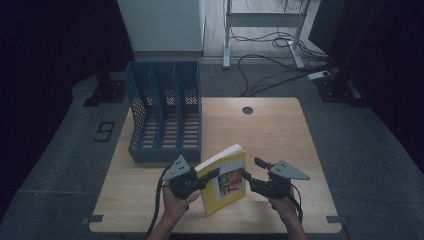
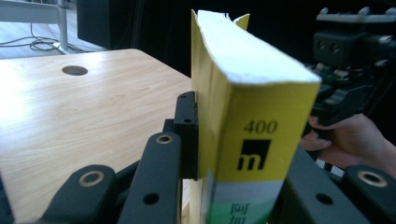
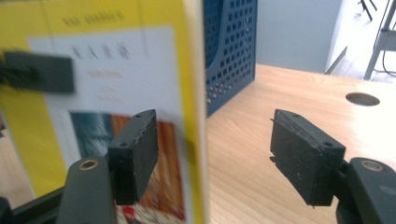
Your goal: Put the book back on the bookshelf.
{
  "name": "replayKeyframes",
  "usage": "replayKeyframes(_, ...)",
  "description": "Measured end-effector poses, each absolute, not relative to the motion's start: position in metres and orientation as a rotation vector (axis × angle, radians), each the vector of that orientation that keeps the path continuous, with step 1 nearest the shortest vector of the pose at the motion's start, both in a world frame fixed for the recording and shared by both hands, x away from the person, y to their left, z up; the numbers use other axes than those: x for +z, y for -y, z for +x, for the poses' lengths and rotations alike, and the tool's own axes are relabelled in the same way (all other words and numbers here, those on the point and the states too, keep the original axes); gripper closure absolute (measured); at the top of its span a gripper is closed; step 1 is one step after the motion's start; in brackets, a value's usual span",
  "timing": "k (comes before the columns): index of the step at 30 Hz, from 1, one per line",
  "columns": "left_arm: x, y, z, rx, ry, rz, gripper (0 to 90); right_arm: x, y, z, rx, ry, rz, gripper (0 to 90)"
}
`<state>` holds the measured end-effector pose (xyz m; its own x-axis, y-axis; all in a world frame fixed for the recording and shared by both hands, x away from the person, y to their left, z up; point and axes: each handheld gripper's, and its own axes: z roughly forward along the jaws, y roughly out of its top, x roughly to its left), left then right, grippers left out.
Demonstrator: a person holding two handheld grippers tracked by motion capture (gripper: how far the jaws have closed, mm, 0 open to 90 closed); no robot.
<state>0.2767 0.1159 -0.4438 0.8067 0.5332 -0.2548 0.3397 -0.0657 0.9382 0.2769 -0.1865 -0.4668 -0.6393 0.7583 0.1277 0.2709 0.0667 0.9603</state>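
Left gripper view: yellow book [image 2: 252, 121] spine reads "400"

A dim lab or office workspace: a wooden surface [image 1: 280, 130] with a cable hole [image 1: 247, 110] stands on grey carpet [image 1: 380, 150], a blue file organizer [image 1: 165, 110] on it, loose cables [image 1: 270, 65] and a desk frame [image 1: 265, 25] behind.

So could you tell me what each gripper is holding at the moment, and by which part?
The left gripper clamps the yellow book across its spine end. The right gripper holds nothing; its jaws stand open beside the cover.
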Motion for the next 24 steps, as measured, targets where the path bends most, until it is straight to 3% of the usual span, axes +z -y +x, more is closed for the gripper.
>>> replayKeyframes(24, -0.429, -0.145, 0.276, 0.201, -0.74, 1.572, 75.5, -0.519, 0.194, 0.301, 1.278, -2.128, 1.227, 31.7)
